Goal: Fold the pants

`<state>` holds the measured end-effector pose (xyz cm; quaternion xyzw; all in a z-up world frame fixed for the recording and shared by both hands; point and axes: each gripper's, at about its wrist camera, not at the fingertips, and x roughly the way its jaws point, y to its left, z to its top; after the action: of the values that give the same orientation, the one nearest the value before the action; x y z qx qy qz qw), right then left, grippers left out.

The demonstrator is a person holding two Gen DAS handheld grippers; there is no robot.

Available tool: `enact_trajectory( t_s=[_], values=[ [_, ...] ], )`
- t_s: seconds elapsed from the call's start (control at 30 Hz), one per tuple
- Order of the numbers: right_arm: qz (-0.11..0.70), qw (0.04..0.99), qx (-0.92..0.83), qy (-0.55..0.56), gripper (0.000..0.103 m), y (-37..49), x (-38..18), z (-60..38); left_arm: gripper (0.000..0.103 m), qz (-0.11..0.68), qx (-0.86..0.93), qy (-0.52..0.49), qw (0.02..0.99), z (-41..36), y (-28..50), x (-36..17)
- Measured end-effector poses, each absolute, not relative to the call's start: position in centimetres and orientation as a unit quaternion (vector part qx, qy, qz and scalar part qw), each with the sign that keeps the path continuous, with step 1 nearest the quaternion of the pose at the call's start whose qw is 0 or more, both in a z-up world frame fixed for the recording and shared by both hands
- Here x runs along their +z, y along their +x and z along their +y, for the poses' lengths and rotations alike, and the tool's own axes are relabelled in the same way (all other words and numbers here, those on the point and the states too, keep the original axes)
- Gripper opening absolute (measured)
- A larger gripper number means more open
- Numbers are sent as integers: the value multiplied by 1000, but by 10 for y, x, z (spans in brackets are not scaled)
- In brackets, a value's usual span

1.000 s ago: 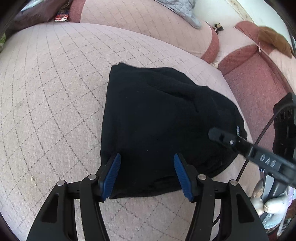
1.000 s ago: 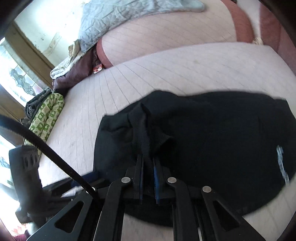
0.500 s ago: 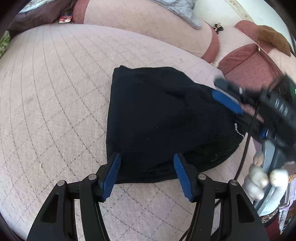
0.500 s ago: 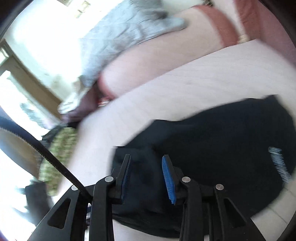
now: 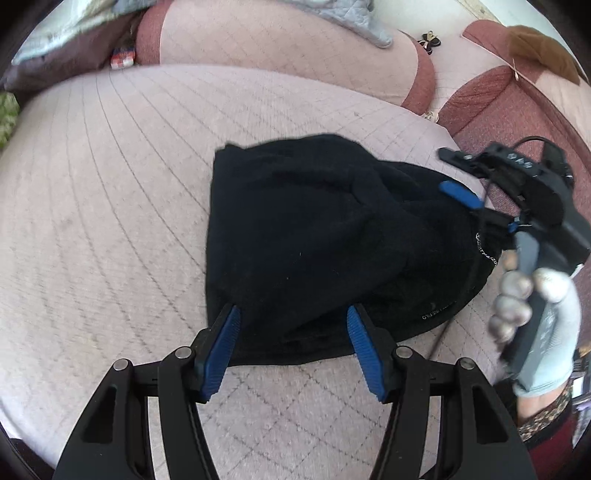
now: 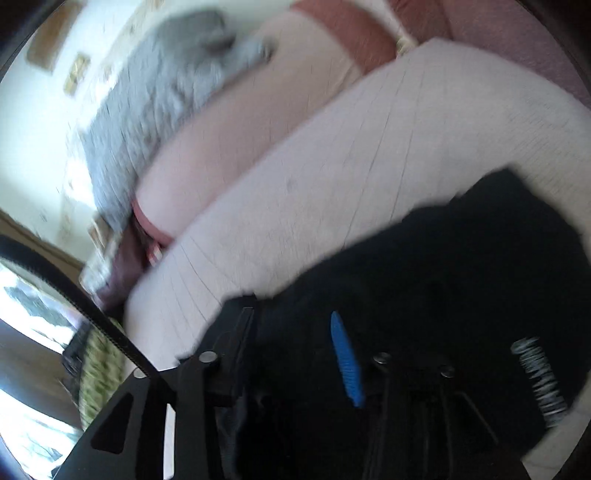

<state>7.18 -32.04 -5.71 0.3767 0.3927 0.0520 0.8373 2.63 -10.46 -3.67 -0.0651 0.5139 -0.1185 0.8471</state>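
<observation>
Black pants (image 5: 317, 240) lie folded in a compact bundle on the pink quilted sofa seat (image 5: 110, 206). My left gripper (image 5: 291, 332) is open and empty, its blue pads at the bundle's near edge, just above the fabric. My right gripper (image 5: 450, 173) is open and empty, held above the bundle's right side by a gloved hand (image 5: 535, 310). In the blurred right wrist view the right gripper (image 6: 295, 343) hangs open over the pants (image 6: 461, 295), whose white printed label (image 6: 539, 376) shows at the right.
The sofa backrest (image 5: 277, 40) carries a grey quilted blanket (image 5: 351, 18). A dark red armrest (image 5: 517, 107) stands to the right. Dark clothes (image 5: 66, 66) are piled at the back left. A black cable (image 5: 465, 295) hangs from the right gripper across the bundle.
My right gripper let go of the pants fabric, opened, and lifted up and away to the right. The fold settled flat. My left gripper pulled back slightly toward the near edge.
</observation>
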Motion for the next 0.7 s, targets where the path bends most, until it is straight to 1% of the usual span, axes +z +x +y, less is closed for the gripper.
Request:
enact_trajectory(
  t_s=[0.2,0.37,0.4,0.43,0.47,0.57,0.7],
  values=[
    [353,843,25,405,50,37,-40,-358,61,488,-124,-47,863,-112,18,-8],
    [326,834,-43,444,51,-23,-28,-417,62,482,-167,-44,859,-137,36,16],
    [318,833,-62,448,56,-35,-27,-426,62,482,-183,-43,856,-149,47,23],
    [311,831,-88,453,62,-48,-27,-434,65,484,-194,-40,853,-159,56,26],
    [306,824,-116,462,64,-63,-31,-444,66,487,-205,-37,849,-171,65,28],
    [329,803,-133,478,64,-74,-46,-452,66,507,-239,-28,828,-213,101,26],
    [359,781,-114,498,64,-62,-64,-447,66,527,-261,-10,809,-267,138,18]
  ],
)
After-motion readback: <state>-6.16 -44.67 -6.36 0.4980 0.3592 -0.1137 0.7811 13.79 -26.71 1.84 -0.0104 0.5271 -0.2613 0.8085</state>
